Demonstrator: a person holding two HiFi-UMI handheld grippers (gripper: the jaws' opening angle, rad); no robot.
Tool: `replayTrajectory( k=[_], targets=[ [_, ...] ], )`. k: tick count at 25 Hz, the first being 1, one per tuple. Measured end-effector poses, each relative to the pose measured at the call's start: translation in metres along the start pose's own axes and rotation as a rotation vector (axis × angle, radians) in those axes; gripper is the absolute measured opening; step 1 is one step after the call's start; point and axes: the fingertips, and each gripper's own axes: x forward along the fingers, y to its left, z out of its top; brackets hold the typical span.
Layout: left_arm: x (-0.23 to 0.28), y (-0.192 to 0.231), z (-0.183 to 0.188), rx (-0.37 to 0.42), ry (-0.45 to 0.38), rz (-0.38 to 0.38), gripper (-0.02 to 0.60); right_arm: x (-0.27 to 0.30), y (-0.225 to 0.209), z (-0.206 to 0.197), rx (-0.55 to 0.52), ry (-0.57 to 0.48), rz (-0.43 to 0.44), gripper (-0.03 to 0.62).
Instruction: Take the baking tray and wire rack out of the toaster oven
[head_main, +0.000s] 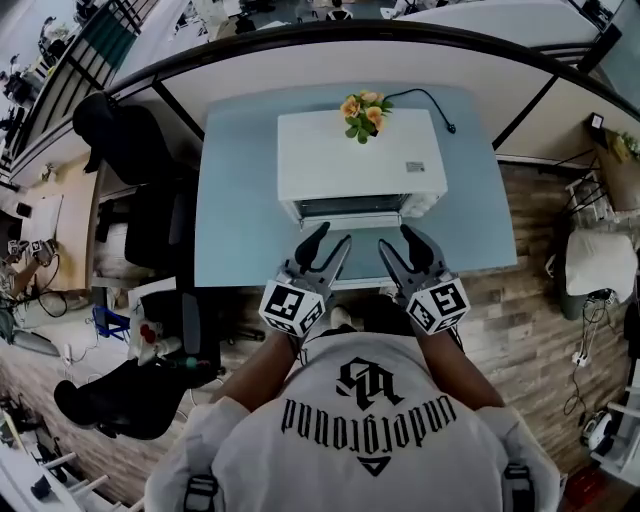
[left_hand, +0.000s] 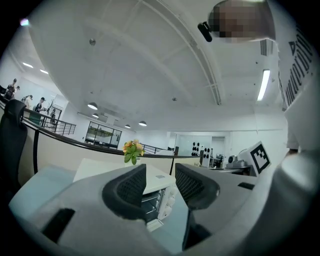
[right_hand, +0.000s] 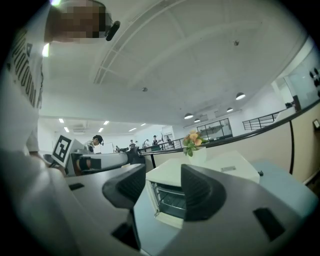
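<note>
A white toaster oven (head_main: 360, 165) stands on a light blue table (head_main: 240, 200), its door folded down at the front and its dark opening (head_main: 350, 207) facing me. In the right gripper view the oven (right_hand: 215, 167) shows wire rack bars (right_hand: 172, 197) inside; a baking tray cannot be made out. My left gripper (head_main: 334, 236) hovers in front of the opening, left of centre, jaws open and empty. My right gripper (head_main: 396, 238) hangs beside it, right of centre, also open and empty. In the left gripper view the oven (left_hand: 159, 194) shows between the open fingers (left_hand: 131, 187).
A small pot of orange flowers (head_main: 364, 114) sits on top of the oven. A black power cord (head_main: 430, 100) runs off the oven's back right. A black office chair (head_main: 130, 140) stands left of the table, and a curved partition runs behind it.
</note>
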Motion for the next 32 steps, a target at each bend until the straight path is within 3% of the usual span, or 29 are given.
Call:
replayTrajectory(
  k=[9, 14, 24, 32],
  targets=[
    [-0.001, 0.018, -0.038, -0.129, 0.016, 0.006, 0.190, 0.014, -0.013, -0.038, 0.154, 0.047, 0.052, 0.222],
    [0.001, 0.037, -0.069, -0.314, 0.001, 0.025, 0.190, 0.025, -0.029, -0.067, 0.279, 0.069, 0.047, 0.222],
    [0.021, 0.064, -0.117, -0.541, -0.013, 0.044, 0.190, 0.055, -0.053, -0.101, 0.496, 0.065, 0.070, 0.222],
    [0.039, 0.088, -0.157, -0.792, -0.076, 0.063, 0.189, 0.074, -0.078, -0.131, 0.690, 0.059, 0.035, 0.218]
  ],
)
